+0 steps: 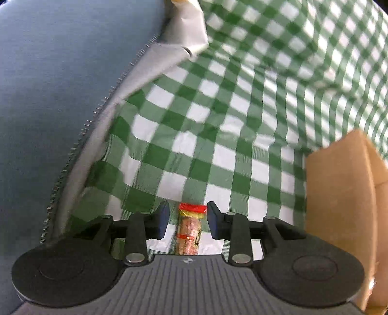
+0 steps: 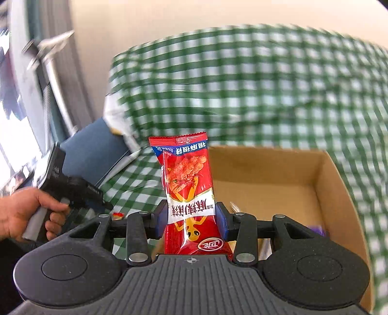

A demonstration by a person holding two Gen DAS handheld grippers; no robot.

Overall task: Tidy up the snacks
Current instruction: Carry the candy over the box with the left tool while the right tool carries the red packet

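Green-white check cloth point(image 1: 218, 126), red snack pkt point(image 2: 189, 193), tan box point(image 2: 278, 174)

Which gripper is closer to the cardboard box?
Right. The right gripper, clamping a red snack packet, hovers at the cardboard box rim. The left gripper straddles a small snack on the cloth beside it.

A green-and-white checked cloth point(image 1: 218, 126) covers the work surface, creased and rumpled, its pale underside point(image 1: 189, 31) folded up at one corner. Along its left edge in the left wrist view lies blue fabric point(image 1: 60, 84) with a row of zipper teeth point(image 1: 97, 114) running along its border. In the right wrist view the same cloth point(image 2: 266, 84) drapes over a raised form against a cream wall point(image 2: 169, 19), and a blurred window frame point(image 2: 48, 67) stands at the far left.
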